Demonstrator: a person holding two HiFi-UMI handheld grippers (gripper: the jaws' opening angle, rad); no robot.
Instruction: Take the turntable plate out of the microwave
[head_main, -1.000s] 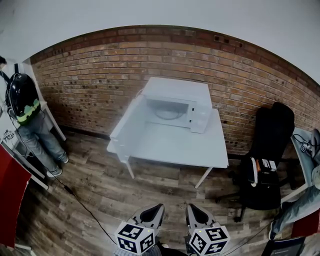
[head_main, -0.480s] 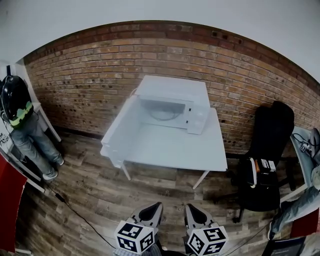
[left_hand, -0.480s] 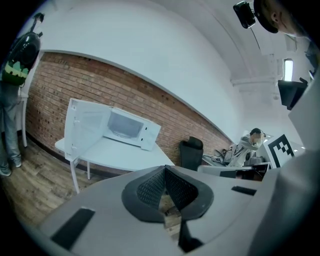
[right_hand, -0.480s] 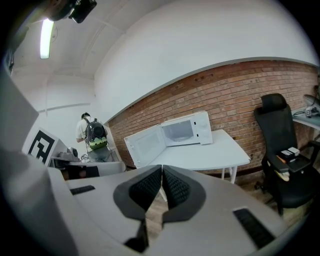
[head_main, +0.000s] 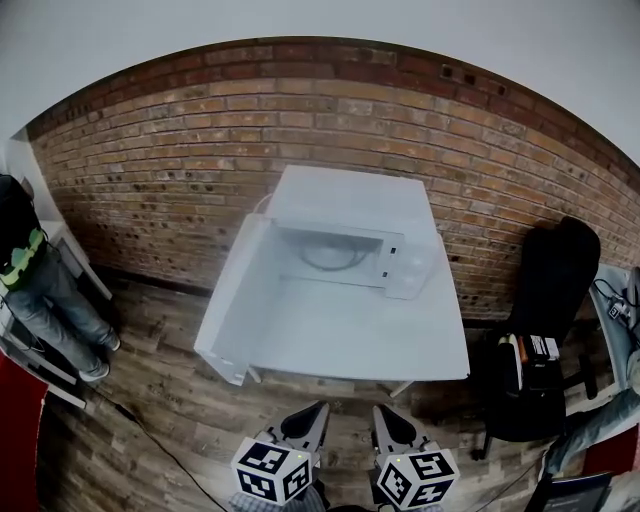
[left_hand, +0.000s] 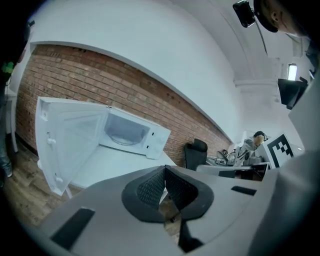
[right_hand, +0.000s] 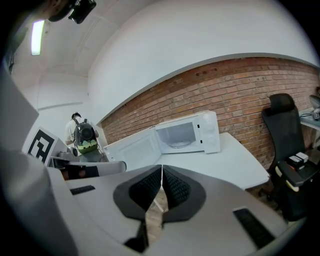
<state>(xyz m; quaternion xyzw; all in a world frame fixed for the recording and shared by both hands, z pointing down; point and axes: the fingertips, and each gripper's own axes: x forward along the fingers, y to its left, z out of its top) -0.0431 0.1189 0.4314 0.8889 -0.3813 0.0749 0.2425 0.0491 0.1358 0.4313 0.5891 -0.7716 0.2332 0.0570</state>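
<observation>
Both tools are clamped shut on nothing right now. The left gripper (head_main: 317, 409) and right gripper (head_main: 381, 411) each have their pads pressed together, with only floor showing under the tips. The turntable plate (head_main: 334, 259) sits inside the microwave (head_main: 350, 200), well ahead of both grippers, on the white table (head_main: 350, 335).

Stuff I'd worry about from here:

- The door (head_main: 232, 300) hangs wide open, ahead and to the left of the left gripper. Coming in too far on that side probably clips it and shoves the whole microwave.
- The jaws need opening before they go into the cavity. If they go in closed, they just push the plate toward the back.
- The plate looks like smooth glass. Pinching it at one edge only, I'd guess it tips and slides out of the pads.
- Pulling it out low could catch its rim on the front lip of the cavity.
- There's a cable (head_main: 140, 432) on the floor off to the left of the left gripper, so it's a trip hazard.
</observation>
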